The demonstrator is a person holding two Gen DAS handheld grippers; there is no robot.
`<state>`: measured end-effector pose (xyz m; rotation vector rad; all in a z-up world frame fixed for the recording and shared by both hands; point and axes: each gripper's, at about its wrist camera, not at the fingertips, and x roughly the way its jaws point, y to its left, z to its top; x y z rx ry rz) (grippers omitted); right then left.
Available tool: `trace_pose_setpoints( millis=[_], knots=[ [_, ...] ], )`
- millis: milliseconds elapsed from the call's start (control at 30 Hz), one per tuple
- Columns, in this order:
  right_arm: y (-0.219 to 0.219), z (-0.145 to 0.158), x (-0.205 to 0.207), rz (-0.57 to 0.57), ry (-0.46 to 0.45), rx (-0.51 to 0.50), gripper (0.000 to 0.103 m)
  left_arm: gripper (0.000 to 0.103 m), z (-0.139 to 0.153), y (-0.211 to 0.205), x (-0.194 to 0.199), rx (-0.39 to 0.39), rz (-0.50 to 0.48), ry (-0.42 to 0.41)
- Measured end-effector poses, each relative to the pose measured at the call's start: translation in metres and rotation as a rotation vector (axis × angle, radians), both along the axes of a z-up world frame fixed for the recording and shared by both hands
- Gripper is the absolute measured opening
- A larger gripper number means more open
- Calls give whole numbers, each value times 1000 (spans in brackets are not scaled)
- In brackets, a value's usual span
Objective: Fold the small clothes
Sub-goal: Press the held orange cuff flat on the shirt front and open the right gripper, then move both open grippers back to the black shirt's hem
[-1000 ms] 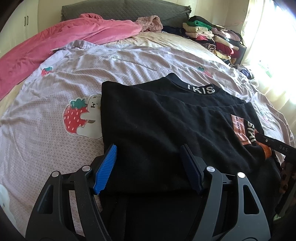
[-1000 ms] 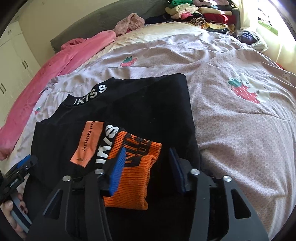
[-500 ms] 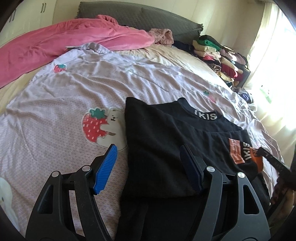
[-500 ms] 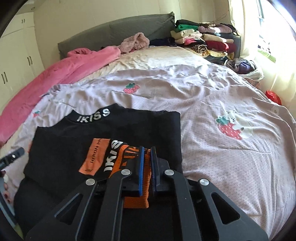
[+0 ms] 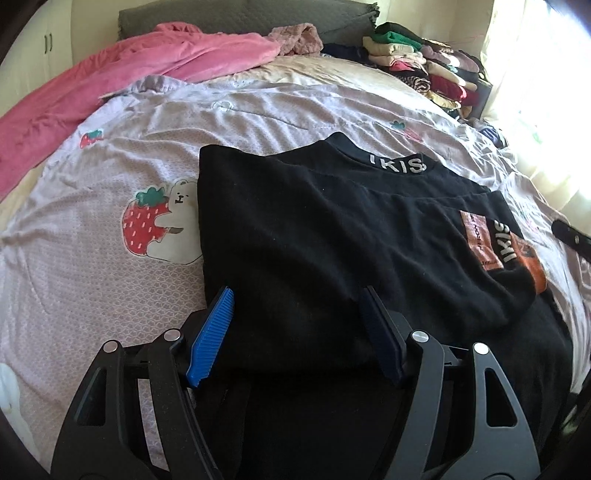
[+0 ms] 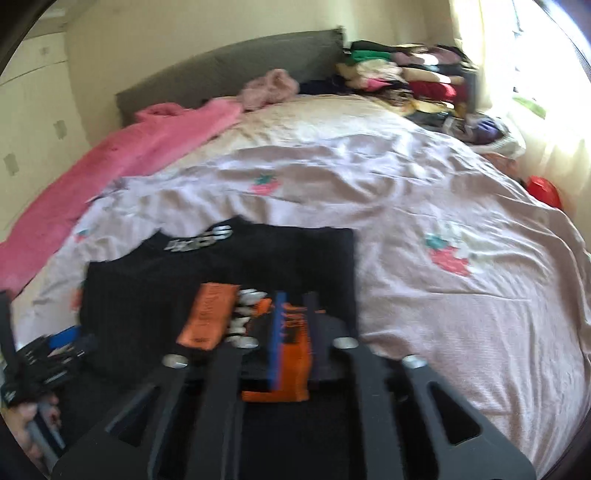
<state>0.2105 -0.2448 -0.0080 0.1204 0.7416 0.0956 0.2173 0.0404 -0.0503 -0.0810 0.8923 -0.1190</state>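
Note:
A black sweatshirt [image 5: 314,229] with white "IKISS" lettering on the collar lies folded on the bed, also blurred in the right wrist view [image 6: 184,280]. Its sleeve with an orange cuff [image 5: 532,266] is laid across the front. My left gripper [image 5: 295,332] stands open over the shirt's near left edge, pads apart from the cloth. My right gripper [image 6: 293,332] hovers above the orange cuff [image 6: 291,369]. Its jaws are opening, and the cuff shows through the gap lying flat, not pinched. The left gripper [image 6: 55,347] and a hand [image 6: 29,435] appear at that view's left edge.
The bed carries a lilac quilt [image 5: 110,166] printed with strawberries. A pink blanket [image 5: 129,81] lies along its far left. A stack of folded clothes [image 5: 424,66] sits at the far right by the grey headboard [image 5: 221,14]. A red object [image 6: 543,188] lies beyond the right edge.
The right gripper closed over the orange cuff, then rose and parted its jaws again, leaving the cuff flat. The left gripper swung left and came back, still open.

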Motion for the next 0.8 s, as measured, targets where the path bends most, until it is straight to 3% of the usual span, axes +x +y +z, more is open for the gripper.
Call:
trace_pose_setpoints(
  millis=[133, 233, 333, 400, 633, 800],
  knots=[
    [30, -9, -1, 107, 11, -52, 31, 62, 0, 8, -4, -33, -22, 9],
    [39, -27, 6, 135, 57, -32, 37, 62, 8, 22, -10, -46, 4, 5],
    [35, -47, 14, 90, 129, -46, 42, 62, 22, 42, -14, -94, 47, -30],
    [26, -55, 16, 77, 154, 3, 42, 62, 28, 52, -17, -102, 77, -49],
    [17, -49, 4, 68, 130, 33, 45, 62, 28, 41, -17, -79, 58, -34],
    [7, -33, -8, 27, 76, 43, 73, 68, 33, 29, -25, -43, 26, -56]
  ],
)
